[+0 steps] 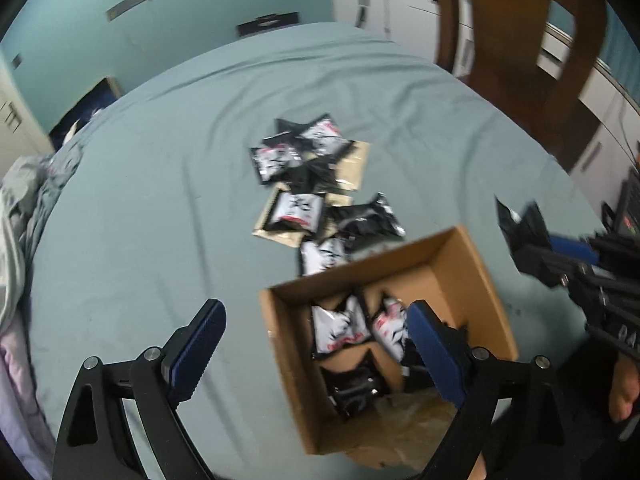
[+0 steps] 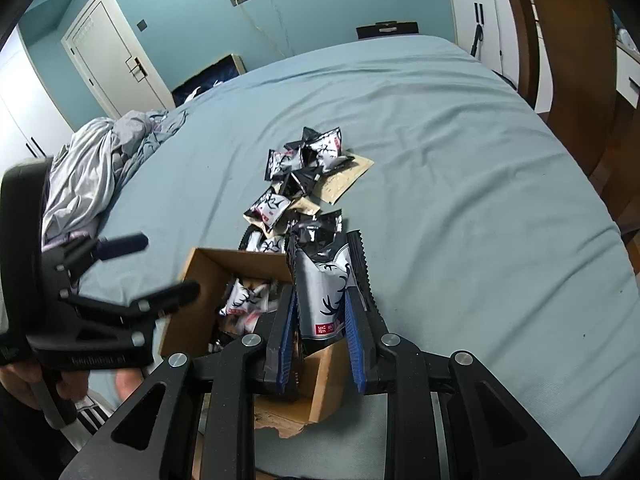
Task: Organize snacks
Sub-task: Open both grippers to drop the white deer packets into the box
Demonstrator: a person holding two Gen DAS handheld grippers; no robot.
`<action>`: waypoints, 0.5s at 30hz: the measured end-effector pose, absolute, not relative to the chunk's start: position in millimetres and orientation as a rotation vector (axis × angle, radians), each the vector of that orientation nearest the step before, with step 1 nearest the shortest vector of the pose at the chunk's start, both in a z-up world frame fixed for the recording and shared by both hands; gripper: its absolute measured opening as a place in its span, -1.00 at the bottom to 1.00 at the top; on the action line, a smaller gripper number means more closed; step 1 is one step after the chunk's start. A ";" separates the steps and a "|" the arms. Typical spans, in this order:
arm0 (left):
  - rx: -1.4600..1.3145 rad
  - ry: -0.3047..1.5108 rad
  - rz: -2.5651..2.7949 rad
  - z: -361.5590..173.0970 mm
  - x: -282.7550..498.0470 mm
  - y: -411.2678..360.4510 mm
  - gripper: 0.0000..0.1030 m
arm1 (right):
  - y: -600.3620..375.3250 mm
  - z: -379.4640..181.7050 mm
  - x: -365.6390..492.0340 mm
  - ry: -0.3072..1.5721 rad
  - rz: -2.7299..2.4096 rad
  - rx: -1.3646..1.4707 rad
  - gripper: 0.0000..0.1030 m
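Right tool (image 2: 320, 312) is clamped on a grey-and-black snack packet (image 2: 326, 292) with an antler print, held upright between its blue pads just above the near right corner of the cardboard box (image 2: 200, 280). Left tool (image 1: 316, 356) has its jaws wide apart with nothing between them; one finger hangs over the bed sheet (image 1: 140, 220) to the left of the box (image 1: 476, 276), the other over the box's interior. Inside the box lie several packets (image 1: 344, 328), white ones and black ones. Beyond the box's far side, a loose heap of packets (image 1: 308, 168) lies on the bed, well apart from both tools.

The left wrist view looks straight down into the box and shows its contents and a torn paper lining at the near end; it is blurred. The right wrist view shows the held packet clearly, plus the left tool (image 2: 156, 272) at its left edge with a hand (image 2: 24, 380) on its grip, and crumpled bedding (image 2: 92, 160) by a white door (image 2: 108, 52).
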State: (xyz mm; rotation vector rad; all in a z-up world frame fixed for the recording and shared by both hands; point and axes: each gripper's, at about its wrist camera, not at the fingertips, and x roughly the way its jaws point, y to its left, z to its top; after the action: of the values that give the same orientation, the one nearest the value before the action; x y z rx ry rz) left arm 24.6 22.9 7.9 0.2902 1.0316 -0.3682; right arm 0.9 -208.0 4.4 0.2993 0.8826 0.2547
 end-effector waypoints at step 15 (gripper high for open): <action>0.250 0.971 -0.140 15.1 41.2 57.2 0.81 | -180.8 4.7 -6.0 0.860 0.404 0.242 -0.54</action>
State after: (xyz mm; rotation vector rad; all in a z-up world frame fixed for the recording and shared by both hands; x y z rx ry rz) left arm 41.2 57.2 15.1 0.2495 0.9711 -0.1397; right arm -6.0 -180.8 4.7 0.2421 0.8596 0.4044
